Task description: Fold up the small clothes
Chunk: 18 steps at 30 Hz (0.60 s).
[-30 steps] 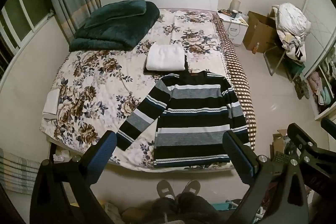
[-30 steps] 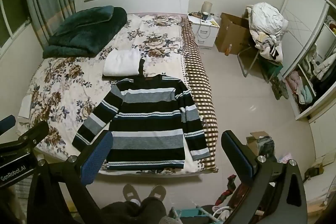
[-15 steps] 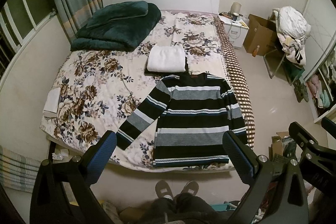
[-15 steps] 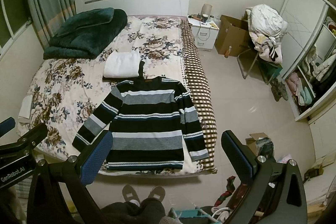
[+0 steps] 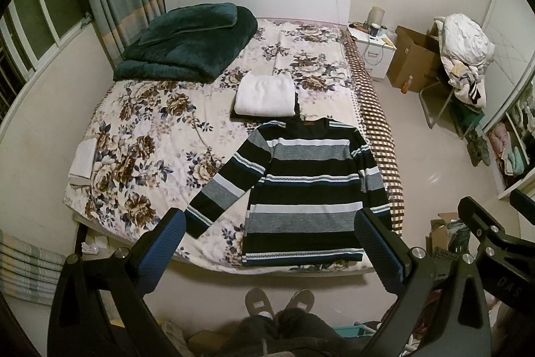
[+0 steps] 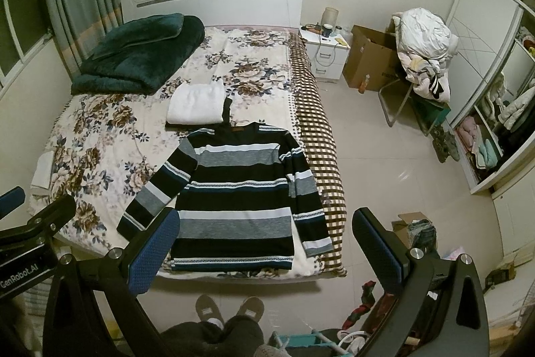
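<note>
Nearest: feet in grey slippers (image 5: 279, 301) at the foot of the bed, legs below. Left gripper (image 5: 271, 243) held high over the bed's near edge, jaws spread wide, nothing between the blue pads (image 5: 160, 248). Right gripper (image 6: 264, 245) likewise spread and empty, level with its partner, well above the cloth. Next out: striped sweater (image 5: 309, 193), black, grey and white bands, laid flat face up on the floral bedspread (image 5: 133, 139), hem toward the near edge, collar away; one sleeve angled out over the flowers, the other lying straight down along the body beside the checked border (image 6: 321, 163). Not yet folded. Just beyond the collar: folded white garment (image 5: 265, 94) on a dark folded piece, touching or nearly touching the neckline. Farther: small white folded item (image 5: 82, 161) at the bed's left edge, dark green blanket (image 5: 187, 44) by the headboard, nightstand (image 6: 326, 51), cardboard box (image 6: 367, 62), chair heaped with laundry (image 6: 424, 39). Risks, as judgement: straight sleeve and hem close to the mattress edge, liable to slide floorward if tugged; soft knit likely to bunch or pinch together with the bedspread; fold toward the collar liable to disturb the finished stack.
</note>
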### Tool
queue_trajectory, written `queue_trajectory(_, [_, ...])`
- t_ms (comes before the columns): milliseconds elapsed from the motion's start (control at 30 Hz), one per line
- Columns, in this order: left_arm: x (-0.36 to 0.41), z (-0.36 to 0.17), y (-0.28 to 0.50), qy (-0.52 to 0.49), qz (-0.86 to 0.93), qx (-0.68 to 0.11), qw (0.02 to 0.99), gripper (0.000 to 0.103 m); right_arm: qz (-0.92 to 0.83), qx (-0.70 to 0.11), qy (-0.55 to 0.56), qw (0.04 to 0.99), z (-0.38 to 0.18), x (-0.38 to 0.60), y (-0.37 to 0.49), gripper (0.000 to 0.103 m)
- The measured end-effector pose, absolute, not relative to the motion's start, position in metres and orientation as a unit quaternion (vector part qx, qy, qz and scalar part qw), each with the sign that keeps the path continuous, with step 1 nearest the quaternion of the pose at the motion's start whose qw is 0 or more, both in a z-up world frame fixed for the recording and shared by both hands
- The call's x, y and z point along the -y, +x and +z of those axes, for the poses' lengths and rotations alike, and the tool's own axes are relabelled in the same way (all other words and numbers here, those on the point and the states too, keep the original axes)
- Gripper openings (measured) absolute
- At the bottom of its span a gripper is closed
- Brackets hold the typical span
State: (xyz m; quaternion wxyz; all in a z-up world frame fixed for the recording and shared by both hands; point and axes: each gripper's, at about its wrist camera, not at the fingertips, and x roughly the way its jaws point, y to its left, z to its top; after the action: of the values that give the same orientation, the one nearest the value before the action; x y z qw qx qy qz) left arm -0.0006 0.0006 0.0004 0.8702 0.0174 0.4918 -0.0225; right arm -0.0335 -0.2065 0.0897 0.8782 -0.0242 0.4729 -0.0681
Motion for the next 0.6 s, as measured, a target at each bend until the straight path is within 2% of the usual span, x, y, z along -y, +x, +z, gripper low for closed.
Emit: queue_trajectory(600, [0.0017,0.0036,-0.0007,0.015,-0.024,-0.488,0.872,0.103,-0.068,-0.469,-0.024,0.880,0.0952,0.2056,-0.0373,0.103])
